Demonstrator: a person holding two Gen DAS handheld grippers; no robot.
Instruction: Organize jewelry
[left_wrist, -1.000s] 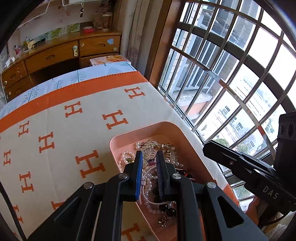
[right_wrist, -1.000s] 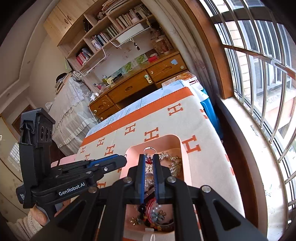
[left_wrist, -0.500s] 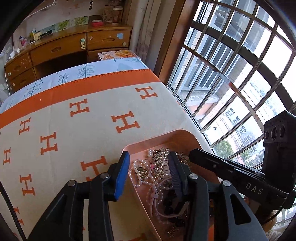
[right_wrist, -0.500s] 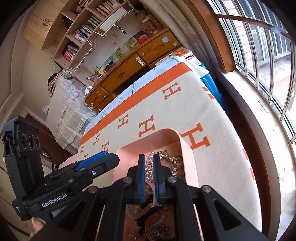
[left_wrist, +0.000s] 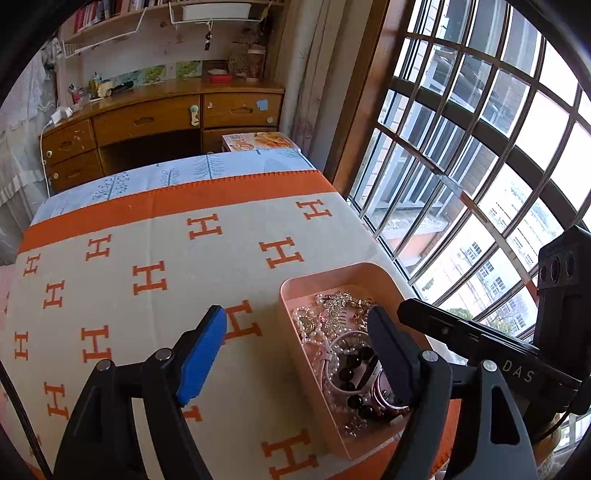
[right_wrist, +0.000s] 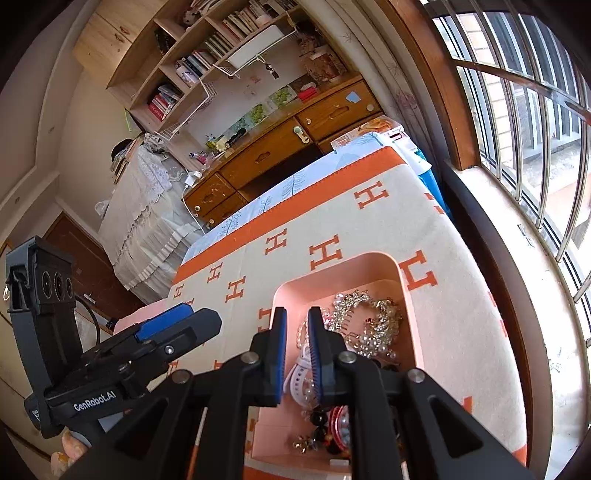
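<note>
The jewelry is heaped tangled in the pink tray, near the blanket edge by the window. The left gripper is spread wide and empty, straddling the tray wall. The right gripper is nearly closed over the white bracelet; a hold cannot be told. Linked strands could be dragged out together. Free room is left only on the blanket's left side.

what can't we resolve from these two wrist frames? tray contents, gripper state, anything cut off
- Near end of the pink tray: right wrist view, covered by the right hand-held gripper.
- Right hand-held gripper: narrow gap; holding anything? Cannot tell.
- Jewelry pile: left wrist view, tangled, pieces too small to count; the left hand-held gripper, open, has its right finger over part.
- Person's hands: almost wholly out of frame.
</note>
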